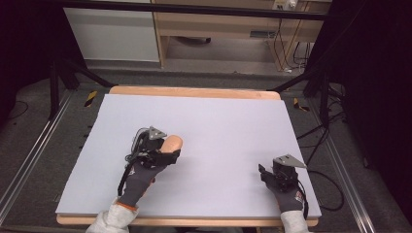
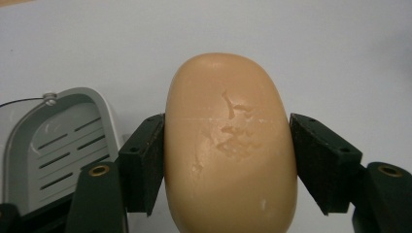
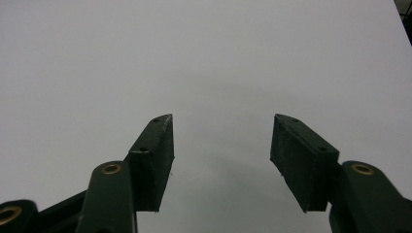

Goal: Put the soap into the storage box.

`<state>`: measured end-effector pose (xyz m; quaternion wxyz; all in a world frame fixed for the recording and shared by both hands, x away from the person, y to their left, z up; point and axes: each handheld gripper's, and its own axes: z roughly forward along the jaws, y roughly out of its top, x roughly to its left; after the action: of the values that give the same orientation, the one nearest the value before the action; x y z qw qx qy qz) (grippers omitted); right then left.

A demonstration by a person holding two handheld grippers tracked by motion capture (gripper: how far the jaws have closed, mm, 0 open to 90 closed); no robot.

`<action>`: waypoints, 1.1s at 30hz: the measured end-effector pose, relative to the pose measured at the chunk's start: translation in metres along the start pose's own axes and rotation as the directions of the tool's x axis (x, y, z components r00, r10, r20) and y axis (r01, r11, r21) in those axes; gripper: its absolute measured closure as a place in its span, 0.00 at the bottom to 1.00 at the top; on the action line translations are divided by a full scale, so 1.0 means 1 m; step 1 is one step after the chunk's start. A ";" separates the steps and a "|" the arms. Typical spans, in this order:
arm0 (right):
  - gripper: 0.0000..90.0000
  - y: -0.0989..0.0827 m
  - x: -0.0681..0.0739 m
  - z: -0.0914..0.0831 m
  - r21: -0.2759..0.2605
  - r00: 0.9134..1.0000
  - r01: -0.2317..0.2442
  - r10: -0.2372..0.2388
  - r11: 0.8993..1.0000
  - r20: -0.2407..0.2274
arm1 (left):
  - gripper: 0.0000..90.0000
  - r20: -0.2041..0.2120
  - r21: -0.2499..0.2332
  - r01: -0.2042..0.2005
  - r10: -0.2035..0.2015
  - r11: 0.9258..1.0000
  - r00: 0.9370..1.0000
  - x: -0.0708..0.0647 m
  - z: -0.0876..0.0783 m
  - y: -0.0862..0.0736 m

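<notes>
Left gripper view: left claw [image 2: 228, 160] clamped on tan soap bar [image 2: 231, 145], grey slotted dish [image 2: 58, 141] beside; right claw [image 3: 221, 160] released.

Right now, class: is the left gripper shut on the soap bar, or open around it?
Shut on it: in the left gripper view both pads press the flanks of the tan soap bar, held by the left gripper.

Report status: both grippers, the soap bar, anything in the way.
Left gripper shut on soap bar, near grey soap dish. Right gripper open, empty, over white table. Nothing obstructing.
</notes>
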<state>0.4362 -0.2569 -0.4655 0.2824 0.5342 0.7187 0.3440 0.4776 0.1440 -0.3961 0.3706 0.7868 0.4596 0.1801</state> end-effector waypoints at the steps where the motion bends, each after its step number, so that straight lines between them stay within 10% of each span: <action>1: 0.46 0.000 0.000 0.000 0.000 1.000 0.000 0.000 1.000 0.000 | 0.36 -0.001 -0.001 0.003 -0.003 1.000 1.000 0.001 -0.001 0.000; 33: 0.46 -0.001 0.001 0.001 0.003 1.000 -0.006 0.006 1.000 -0.006 | 0.36 -0.090 -0.068 0.109 -0.115 0.992 0.989 0.063 -0.028 0.001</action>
<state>0.4363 -0.2563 -0.4664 0.2783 0.5357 0.7186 0.3453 0.4926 0.2097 -0.3804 0.3827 0.7382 0.5141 0.2103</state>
